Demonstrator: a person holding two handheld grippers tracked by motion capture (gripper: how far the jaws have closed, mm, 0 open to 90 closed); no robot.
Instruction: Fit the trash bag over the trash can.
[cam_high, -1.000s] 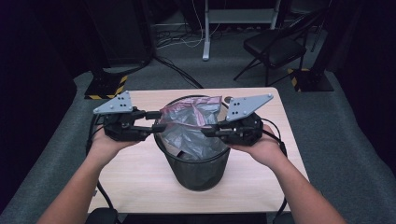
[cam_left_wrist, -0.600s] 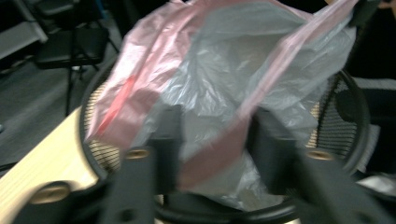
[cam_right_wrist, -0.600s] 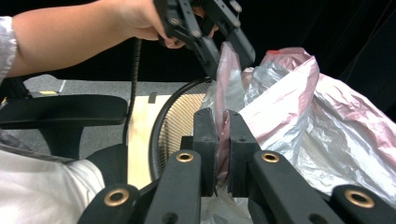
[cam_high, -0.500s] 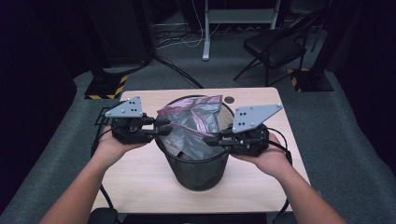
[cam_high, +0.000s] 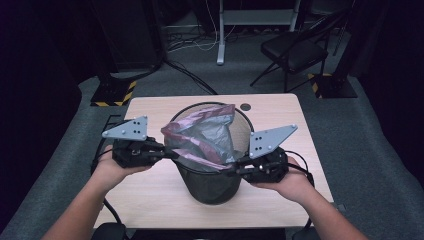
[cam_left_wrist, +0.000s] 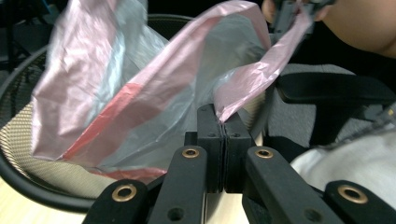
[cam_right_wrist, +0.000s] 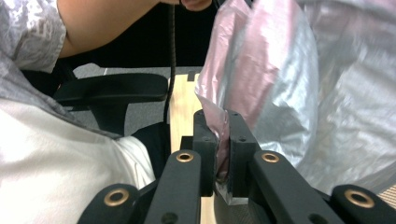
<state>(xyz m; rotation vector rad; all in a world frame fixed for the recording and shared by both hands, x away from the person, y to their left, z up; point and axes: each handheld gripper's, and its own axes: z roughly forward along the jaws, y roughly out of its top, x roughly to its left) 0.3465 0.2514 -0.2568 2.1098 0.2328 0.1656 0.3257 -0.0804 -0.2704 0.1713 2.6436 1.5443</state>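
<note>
A black mesh wastebasket (cam_high: 210, 182) stands mid-table with a grey plastic bag (cam_high: 210, 135) in it; the bag's rim is pink. At the basket's left side my left gripper (cam_high: 172, 155) pinches the pink rim. Its jaws have just been closing, and in the left gripper view the gripper (cam_left_wrist: 223, 122) stands shut with the bag's edge (cam_left_wrist: 243, 88) caught at the tips. At the right side my right gripper (cam_high: 235, 169) holds the rim too. In the right gripper view the gripper (cam_right_wrist: 222, 128) is shut on a fold of pink film (cam_right_wrist: 212, 107). The bag's mouth is stretched between the two.
The wooden table (cam_high: 280, 115) has a small round hole (cam_high: 245, 107) behind the basket. A folding chair (cam_high: 295, 50) and a stand's yellow-black base (cam_high: 112, 92) sit on the floor beyond. A black office chair (cam_left_wrist: 336, 88) is close to the person.
Both hands came nearer to the person and slightly lower along the basket's sides. The left jaws closed on the bag's rim, and the bag's mouth now spans wider.
</note>
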